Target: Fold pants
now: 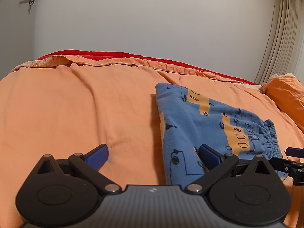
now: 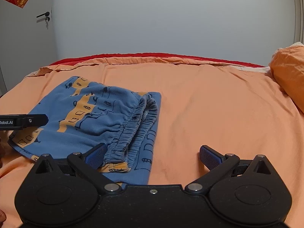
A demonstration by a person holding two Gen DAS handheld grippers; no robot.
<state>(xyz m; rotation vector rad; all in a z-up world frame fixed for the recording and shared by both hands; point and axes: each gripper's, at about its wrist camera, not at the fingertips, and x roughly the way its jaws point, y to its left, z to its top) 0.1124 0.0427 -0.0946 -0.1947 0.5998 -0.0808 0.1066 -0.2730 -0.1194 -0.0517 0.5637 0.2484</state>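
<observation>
Blue pants (image 1: 199,125) with orange bands and dark line drawings lie folded into a compact stack on the orange bed cover (image 1: 76,114). The right wrist view shows the pants (image 2: 95,117) with the gathered elastic waistband (image 2: 133,133) on top, facing me. My left gripper (image 1: 152,153) is open just above the bed; its right finger hovers over the stack's near left edge, holding nothing. My right gripper (image 2: 152,154) is open too, its left finger beside the waistband, its right finger over bare cover. Each gripper shows at the edge of the other's view.
An orange pillow (image 2: 288,76) lies at the right end of the bed. A red blanket edge (image 1: 114,54) runs along the far side against the grey wall. A door with a black handle (image 2: 43,15) stands at the far left. Vertical blinds (image 1: 281,38) hang at the right.
</observation>
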